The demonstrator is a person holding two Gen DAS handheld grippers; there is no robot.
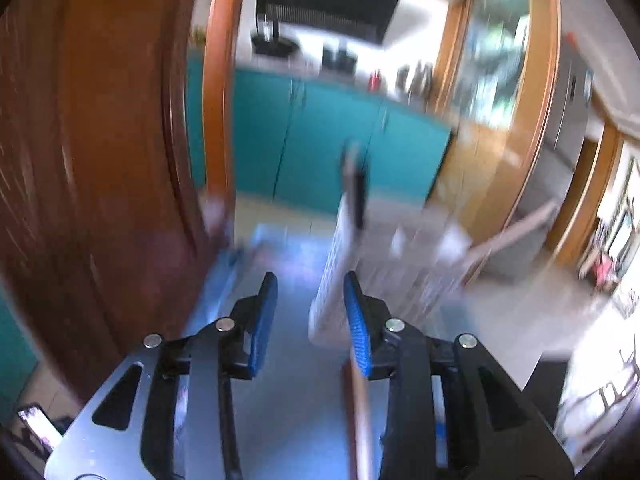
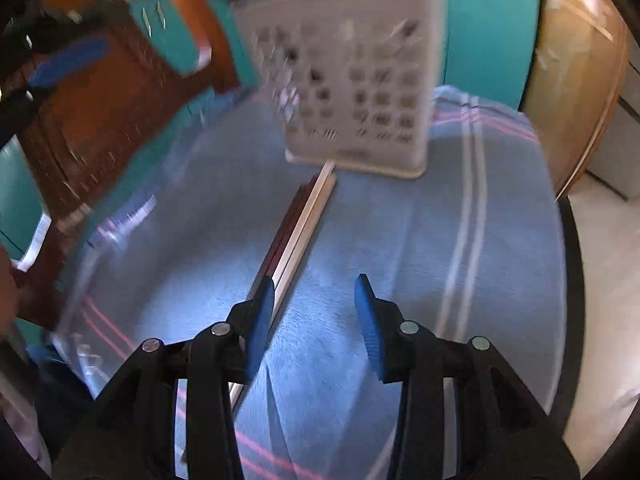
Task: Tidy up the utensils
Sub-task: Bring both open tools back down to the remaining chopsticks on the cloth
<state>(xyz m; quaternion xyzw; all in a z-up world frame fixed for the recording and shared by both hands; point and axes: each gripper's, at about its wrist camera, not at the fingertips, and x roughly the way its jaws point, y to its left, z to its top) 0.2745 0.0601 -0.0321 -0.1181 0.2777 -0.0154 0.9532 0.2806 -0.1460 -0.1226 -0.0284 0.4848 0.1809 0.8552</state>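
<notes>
A long utensil handle (image 2: 298,232) is lying on the blue towel (image 2: 400,240), its far end touching the white perforated holder (image 2: 360,92) near the towel's far edge. The right gripper (image 2: 316,312) and left gripper (image 1: 310,304) are being held parted, nothing clamped.

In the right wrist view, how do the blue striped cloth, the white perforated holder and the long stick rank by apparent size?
1. blue striped cloth, covering most of the view.
2. white perforated holder, blurred, standing at the cloth's far end.
3. long stick, thin; its near end is hidden behind the right claw, so its full length is unsure.
</notes>
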